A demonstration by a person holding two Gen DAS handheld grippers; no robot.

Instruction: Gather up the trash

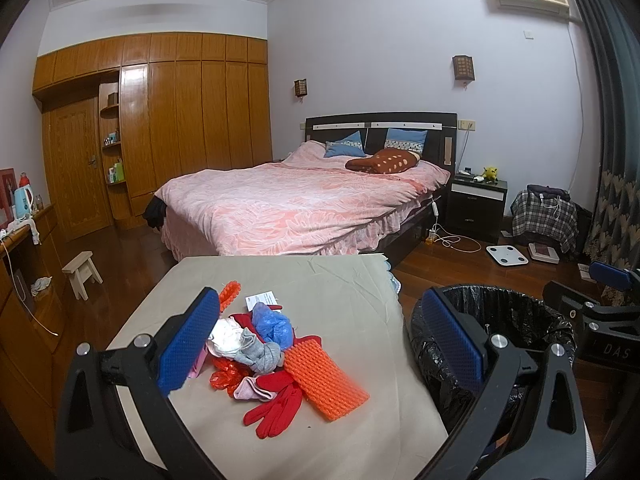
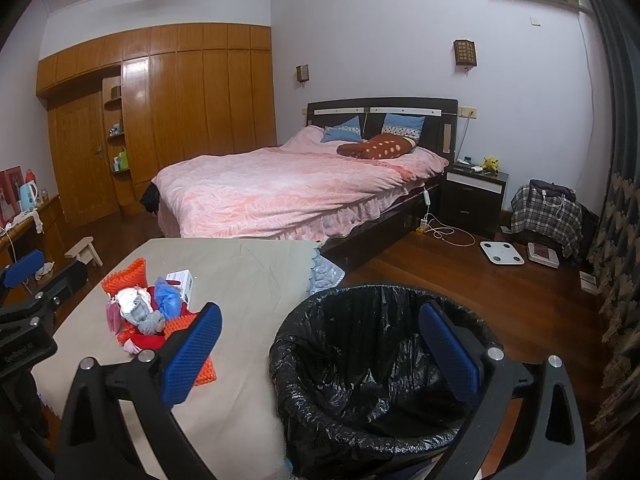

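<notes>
A pile of mixed items lies on the beige-covered table [image 1: 340,288]: orange foam netting [image 1: 324,378], a red glove [image 1: 280,404], a blue plastic bag [image 1: 272,326], a grey sock [image 1: 258,354], a red plastic scrap [image 1: 226,376] and a white card [image 1: 262,299]. The pile also shows in the right wrist view [image 2: 148,312]. A bin with a black liner [image 2: 360,376] stands right of the table. My left gripper [image 1: 320,344] is open and empty above the pile. My right gripper [image 2: 320,352] is open and empty over the bin's near left rim.
A bed with a pink cover [image 1: 296,204] stands behind the table. A wooden wardrobe [image 1: 160,120] fills the left wall. A small stool [image 1: 82,274] stands on the wood floor at left. A white scale [image 2: 502,253] and a plaid-covered chair [image 2: 548,212] are at right.
</notes>
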